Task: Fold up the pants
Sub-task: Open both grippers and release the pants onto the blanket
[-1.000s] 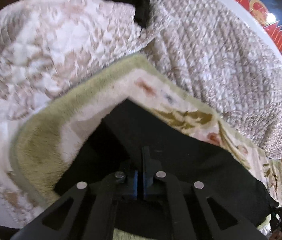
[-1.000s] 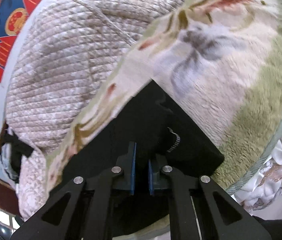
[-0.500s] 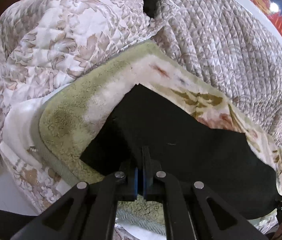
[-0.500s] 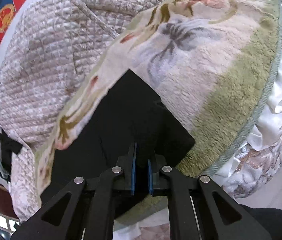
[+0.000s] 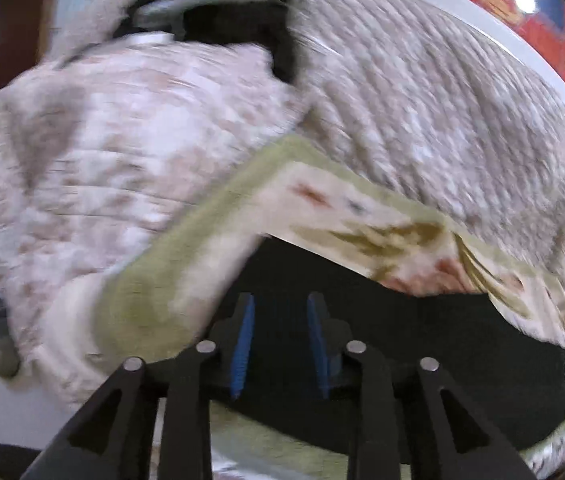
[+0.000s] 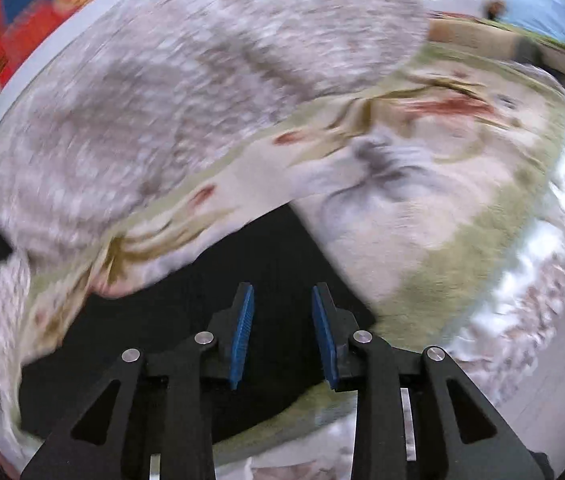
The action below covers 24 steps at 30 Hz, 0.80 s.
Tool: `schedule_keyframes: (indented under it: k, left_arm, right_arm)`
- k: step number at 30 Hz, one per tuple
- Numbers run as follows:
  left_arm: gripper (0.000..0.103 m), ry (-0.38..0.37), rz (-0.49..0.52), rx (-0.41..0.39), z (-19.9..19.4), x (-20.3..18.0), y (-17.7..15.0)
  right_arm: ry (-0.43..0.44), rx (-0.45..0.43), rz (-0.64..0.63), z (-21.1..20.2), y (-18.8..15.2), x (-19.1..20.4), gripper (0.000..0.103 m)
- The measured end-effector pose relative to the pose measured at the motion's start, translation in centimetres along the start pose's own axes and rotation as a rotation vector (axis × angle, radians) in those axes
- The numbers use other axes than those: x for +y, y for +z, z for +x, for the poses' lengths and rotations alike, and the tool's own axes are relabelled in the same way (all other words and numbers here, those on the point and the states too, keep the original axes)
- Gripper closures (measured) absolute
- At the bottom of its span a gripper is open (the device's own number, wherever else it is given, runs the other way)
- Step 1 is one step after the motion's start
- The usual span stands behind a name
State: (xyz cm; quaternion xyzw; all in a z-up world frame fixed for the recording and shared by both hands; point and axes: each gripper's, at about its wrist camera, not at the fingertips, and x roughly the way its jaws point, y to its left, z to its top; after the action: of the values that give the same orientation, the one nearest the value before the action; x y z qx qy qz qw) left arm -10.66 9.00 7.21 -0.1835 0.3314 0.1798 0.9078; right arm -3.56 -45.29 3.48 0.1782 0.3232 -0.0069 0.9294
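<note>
Both claws have just been opening: a second ago each was pinched on the black pants, and now the blue pads stand apart with nothing pressed between them. The left claw and the right claw each point downward over the cloth, and both views are blurred by motion. The one pair of pants lies flat on the floral fleece blanket, the fabric showing in the gap between the pads of each claw. One quilted bedspread lies bunched behind the blanket on the bed.
</note>
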Motion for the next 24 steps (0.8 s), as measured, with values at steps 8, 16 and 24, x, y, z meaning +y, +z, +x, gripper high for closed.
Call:
schedule_keyframes:
  k: [8, 16, 24]
  left_arm:
    - [0.070, -0.045, 0.113, 0.193, 6.0, -4.0, -0.1]
    - [0.070, -0.022, 0.172, 0.217, 10.3, -6.0, 2.6]
    - [0.069, 0.034, 0.186, 0.177, 11.6, -5.6, 3.2]
  right_arm:
    - [-0.012, 0.129, -0.103, 4.5, 0.8, 1.7, 0.072]
    - [0.015, 0.185, -0.266, 10.8, 4.4, 6.3, 0.072]
    - [-0.116, 0.178, -0.254, 13.0, 4.7, 4.6, 0.073]
